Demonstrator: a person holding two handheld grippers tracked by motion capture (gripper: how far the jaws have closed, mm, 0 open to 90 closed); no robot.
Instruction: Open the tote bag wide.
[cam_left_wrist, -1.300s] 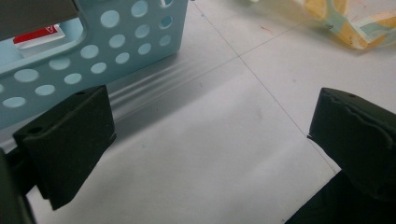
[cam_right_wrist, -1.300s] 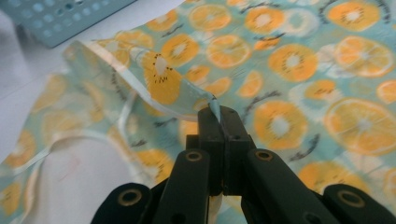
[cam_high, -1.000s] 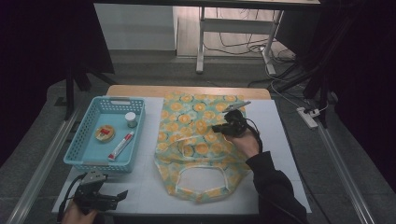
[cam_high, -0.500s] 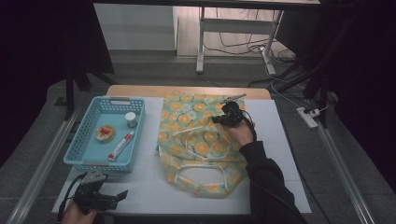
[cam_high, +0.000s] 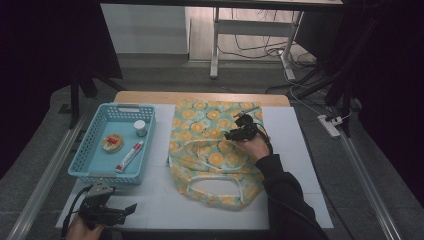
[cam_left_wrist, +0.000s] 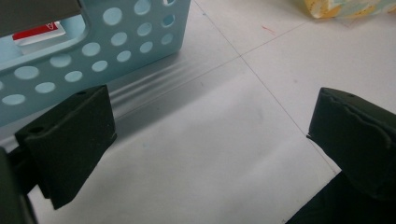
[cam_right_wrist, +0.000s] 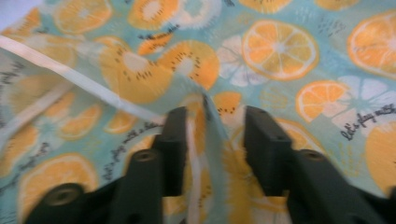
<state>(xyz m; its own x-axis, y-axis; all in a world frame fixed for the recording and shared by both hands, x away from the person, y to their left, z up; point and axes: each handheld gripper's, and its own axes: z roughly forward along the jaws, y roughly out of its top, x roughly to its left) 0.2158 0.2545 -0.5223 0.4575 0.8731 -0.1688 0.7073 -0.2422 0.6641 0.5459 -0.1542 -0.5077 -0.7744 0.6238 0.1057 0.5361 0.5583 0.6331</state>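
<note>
A fabric bag (cam_high: 215, 150) printed with orange slices lies flat in the middle of the white table, its handle opening toward the near edge. My right gripper (cam_high: 232, 135) rests on the bag's upper right part. In the right gripper view, a raised fold of the bag (cam_right_wrist: 280, 51) and its white trim stand between the nearly closed jaws of my right gripper (cam_right_wrist: 214, 135). My left gripper (cam_high: 129, 210) lies at the near left corner, and in the left gripper view it (cam_left_wrist: 210, 135) stands open over bare table.
A light blue perforated basket (cam_high: 82, 150) stands left of the bag, holding a small white jar (cam_high: 140, 128), a round orange item (cam_high: 112, 142) and a red-and-white tube (cam_high: 129, 155). Its wall (cam_left_wrist: 93, 51) is just ahead of the left jaws. A power strip (cam_high: 329, 125) lies on the floor at right.
My right gripper shifted slightly toward the far side while on the bag, and the bag's near part and handle opening changed shape. The left gripper stayed put.
</note>
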